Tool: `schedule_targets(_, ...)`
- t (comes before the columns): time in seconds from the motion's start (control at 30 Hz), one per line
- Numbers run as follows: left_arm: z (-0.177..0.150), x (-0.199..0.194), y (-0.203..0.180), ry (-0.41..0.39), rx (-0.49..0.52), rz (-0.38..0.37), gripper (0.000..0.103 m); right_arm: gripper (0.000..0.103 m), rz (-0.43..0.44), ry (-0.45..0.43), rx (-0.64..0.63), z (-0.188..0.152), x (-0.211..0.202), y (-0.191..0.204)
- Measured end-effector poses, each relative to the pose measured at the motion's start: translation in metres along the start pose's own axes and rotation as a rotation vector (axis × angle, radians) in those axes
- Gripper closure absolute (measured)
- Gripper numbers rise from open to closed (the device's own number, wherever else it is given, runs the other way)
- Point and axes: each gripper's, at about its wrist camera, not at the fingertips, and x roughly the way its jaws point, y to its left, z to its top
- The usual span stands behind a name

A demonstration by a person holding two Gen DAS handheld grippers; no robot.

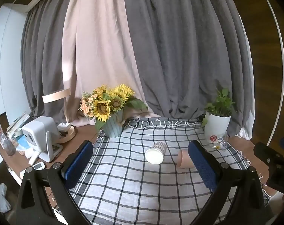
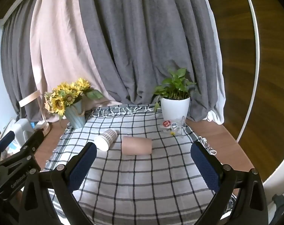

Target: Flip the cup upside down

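Two cups lie on their sides on the checked cloth (image 1: 123,187). A white patterned paper cup (image 1: 156,152) (image 2: 106,139) points its mouth toward me. A plain tan cup (image 2: 137,145) lies to its right; in the left wrist view the tan cup (image 1: 184,159) is partly hidden behind my right finger. My left gripper (image 1: 141,161) is open and empty, short of the cups. My right gripper (image 2: 142,162) is open and empty, just in front of the tan cup. The left gripper's body shows at the right wrist view's left edge.
A sunflower vase (image 1: 112,125) (image 2: 75,117) stands at the cloth's back left. A white potted plant (image 1: 216,125) (image 2: 174,107) stands at the back right, with small stickers and a clear holder (image 2: 174,126) before it. A white device (image 1: 41,135) and clutter sit left. Curtains hang behind.
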Motion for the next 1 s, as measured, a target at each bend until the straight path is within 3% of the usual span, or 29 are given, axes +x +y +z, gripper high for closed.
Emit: schedule_targets(1.0,-0.007,0.000,-0.004,-0.013,0.005,-0.006,0.000,0.002,-0.005,-0.014,0.002,-0.008,0.001,-0.003)
